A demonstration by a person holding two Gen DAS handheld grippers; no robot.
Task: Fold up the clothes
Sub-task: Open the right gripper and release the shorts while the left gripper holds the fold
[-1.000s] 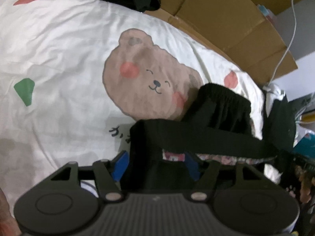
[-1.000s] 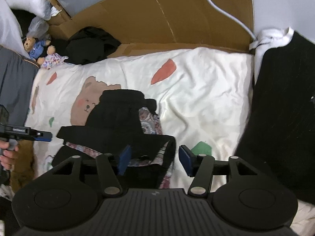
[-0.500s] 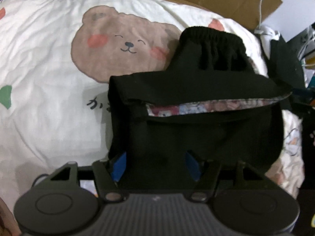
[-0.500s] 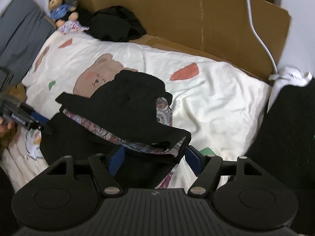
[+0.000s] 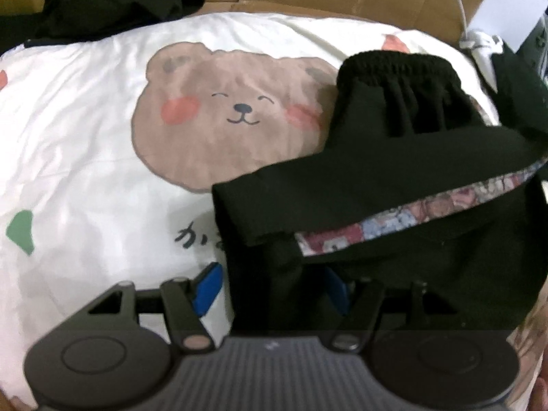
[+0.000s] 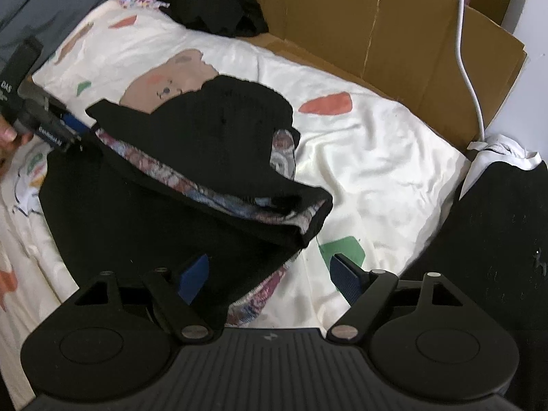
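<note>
Swinging forward over the last second, both grippers have carried the near half of the black shorts [image 6: 219, 130] up over the far half at 12 o'clock on the bed [image 6: 370, 157]. Left gripper [image 5: 274, 286] looks clamped on cloth; right gripper [image 6: 270, 270] has its jaws apart, cloth between them.

White bear-print bedsheet [image 5: 102, 130] over bed; brown cardboard [image 6: 394, 34] propped behind; white cable [image 6: 467, 68] hanging across it.
</note>
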